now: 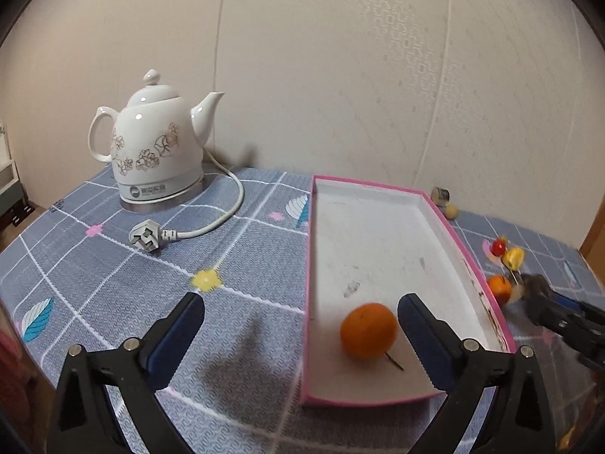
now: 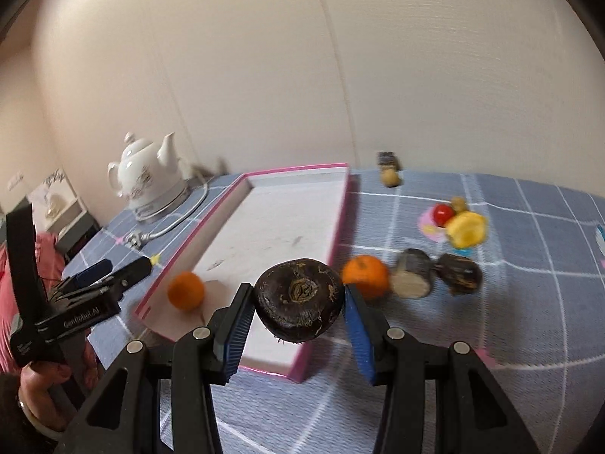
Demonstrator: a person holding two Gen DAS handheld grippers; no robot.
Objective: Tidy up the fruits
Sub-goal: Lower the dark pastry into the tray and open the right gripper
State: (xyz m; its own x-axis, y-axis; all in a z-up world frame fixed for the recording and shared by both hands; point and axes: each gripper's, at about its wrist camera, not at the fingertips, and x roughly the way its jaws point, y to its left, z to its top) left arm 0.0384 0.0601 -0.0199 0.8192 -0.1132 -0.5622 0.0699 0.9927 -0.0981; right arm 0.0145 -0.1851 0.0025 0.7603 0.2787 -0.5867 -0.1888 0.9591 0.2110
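Checked tablecloth (image 1: 113,283), left tongs (image 1: 302,325) tilted down, gaping over boxed orange (image 1: 368,331); right tongs (image 2: 298,302) tilted, clamping dark fruit (image 2: 298,299)

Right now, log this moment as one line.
left gripper: open, empty | orange: in pink box | right gripper: holding dark round fruit

1. Soft, even indoor light, fairly bright; source not visible; warm cast on the wall (image 1: 340,75).
2. Left wrist view mostly sharp; kettle (image 1: 151,143) shows small glare spots on its glaze.
3. Soft shadows on the tablecloth (image 1: 113,265) beneath the left gripper (image 1: 300,314) fingers.
4. Tray (image 1: 378,234) floor is pale, nearly washed out.
5. Right wrist view is motion-blurred: loose fruits (image 2: 465,227) and far tablecloth smear; the held dark fruit (image 2: 298,299) stays sharp.
6. Strong fisheye bending, dark vignette at corners in both views.
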